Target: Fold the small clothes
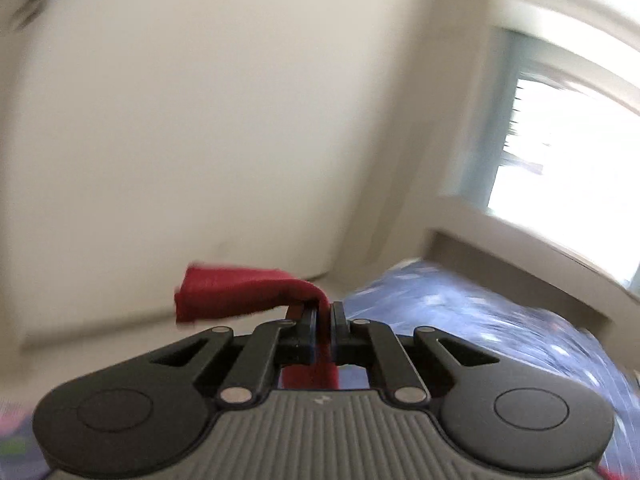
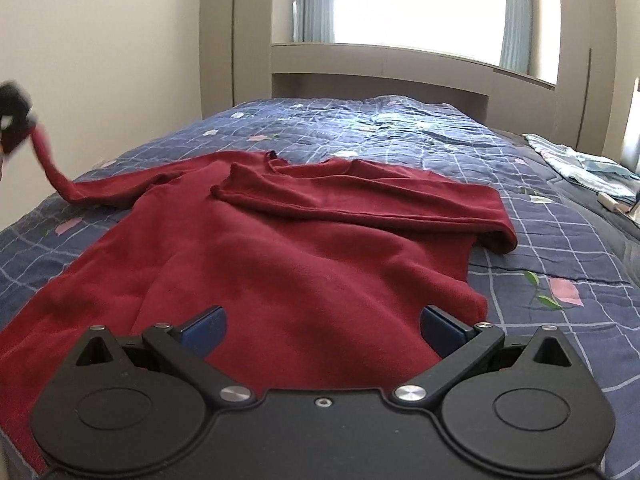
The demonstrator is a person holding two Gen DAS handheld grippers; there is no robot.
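Left gripper (image 1: 324,314) jaws clench red sweater (image 2: 280,248) sleeve; right gripper (image 2: 322,322) jaws released

Your sweater (image 2: 280,248) is one solid dark red, with no print on the body or on either sleeve; the cuff (image 1: 232,292) in your left wrist view shows the same red with fine ribbing. The bedspread (image 2: 400,128) under it is navy blue, crossed by a pale grid of thin lines and scattered with pink flowers on green leaves, one at four o'clock from the sweater. At two o'clock lies a light blue cloth (image 2: 580,164). Your right gripper (image 2: 322,326) is black with blue pads (image 2: 204,330); your left gripper (image 1: 324,314) is black over a ribbed grey body. The wall (image 2: 120,60) is cream, the curtains (image 2: 316,0) pale blue.
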